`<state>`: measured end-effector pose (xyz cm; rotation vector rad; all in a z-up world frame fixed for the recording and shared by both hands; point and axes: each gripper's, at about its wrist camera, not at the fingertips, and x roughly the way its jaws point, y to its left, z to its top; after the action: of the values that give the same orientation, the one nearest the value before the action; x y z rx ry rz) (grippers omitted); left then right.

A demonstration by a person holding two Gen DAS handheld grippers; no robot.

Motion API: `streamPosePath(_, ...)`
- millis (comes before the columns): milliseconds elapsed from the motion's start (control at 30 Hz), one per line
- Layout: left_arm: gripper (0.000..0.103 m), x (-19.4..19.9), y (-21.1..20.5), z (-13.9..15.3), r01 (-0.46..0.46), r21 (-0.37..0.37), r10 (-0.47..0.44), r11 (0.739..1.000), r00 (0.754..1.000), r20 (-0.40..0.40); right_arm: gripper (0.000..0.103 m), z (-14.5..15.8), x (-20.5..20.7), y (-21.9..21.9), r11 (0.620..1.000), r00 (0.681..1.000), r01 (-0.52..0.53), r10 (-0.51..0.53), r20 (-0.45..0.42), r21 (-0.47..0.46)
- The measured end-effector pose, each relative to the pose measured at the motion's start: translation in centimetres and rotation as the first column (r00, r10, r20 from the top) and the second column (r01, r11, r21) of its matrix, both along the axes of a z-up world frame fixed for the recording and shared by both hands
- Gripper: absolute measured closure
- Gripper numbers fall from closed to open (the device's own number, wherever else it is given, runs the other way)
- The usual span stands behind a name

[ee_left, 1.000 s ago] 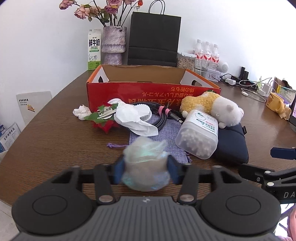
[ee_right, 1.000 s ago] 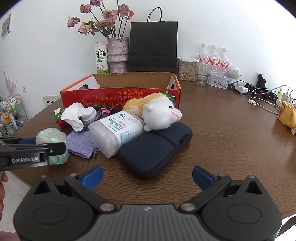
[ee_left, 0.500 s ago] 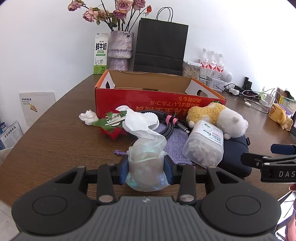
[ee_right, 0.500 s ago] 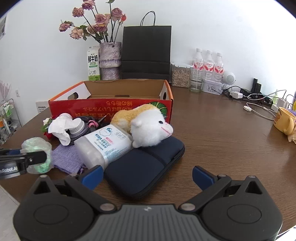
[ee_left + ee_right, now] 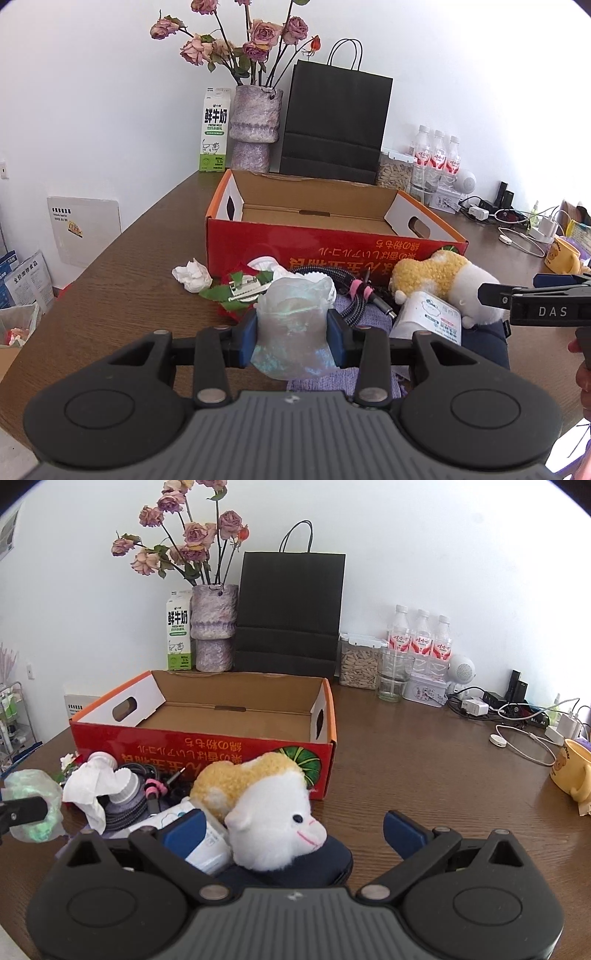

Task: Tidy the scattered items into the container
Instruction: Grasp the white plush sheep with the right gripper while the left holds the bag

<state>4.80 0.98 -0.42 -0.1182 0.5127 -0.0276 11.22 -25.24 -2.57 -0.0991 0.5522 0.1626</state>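
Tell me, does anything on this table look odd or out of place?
The red cardboard box has its printing upside down and holds nothing visible. The plush toy, cotton swab tub and crumpled tissue lie jumbled in front of it.

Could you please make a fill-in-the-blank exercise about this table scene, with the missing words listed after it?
1. The left gripper is shut on a crumpled plastic ____.
2. The right gripper hangs ____ near the plush toy.
3. The inside of the red cardboard box is ____.
4. The plush toy rests on a dark ____ pouch.

Missing words: bag; open; empty; blue
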Motion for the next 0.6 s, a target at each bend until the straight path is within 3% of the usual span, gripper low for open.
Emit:
streamPosePath(367, 0.064, 2.3, 0.5, 0.6, -0.008, -0.001, 0.008, 1.000, 1.000, 0.012, 0.020, -2.0, 5.5, 0.3, 0.999, 0.991, -0.033, 0.038, -0.132, 0.040)
streamPosePath(467, 0.064, 2.7, 0.7, 0.4, -0.010, -0.007, 0.010, 1.000, 1.000, -0.001, 0.031, -2.7, 5.9, 0.3, 0.997, 0.986, -0.047, 0.057, -0.157, 0.068)
streamPosePath(533, 0.064, 3.0, 0.9, 0.2, -0.012, -0.014, 0.012, 1.000, 1.000, -0.012, 0.044, -3.0, 5.7, 0.4, 0.994, 0.984, -0.067, 0.080, -0.160, 0.085)
streamPosePath(600, 0.064, 3.1, 1.0, 0.0, -0.013, -0.019, 0.012, 1.000, 1.000, -0.018, 0.046, -2.9, 5.3, 0.5, 0.994, 0.986, -0.070, 0.082, -0.143, 0.083)
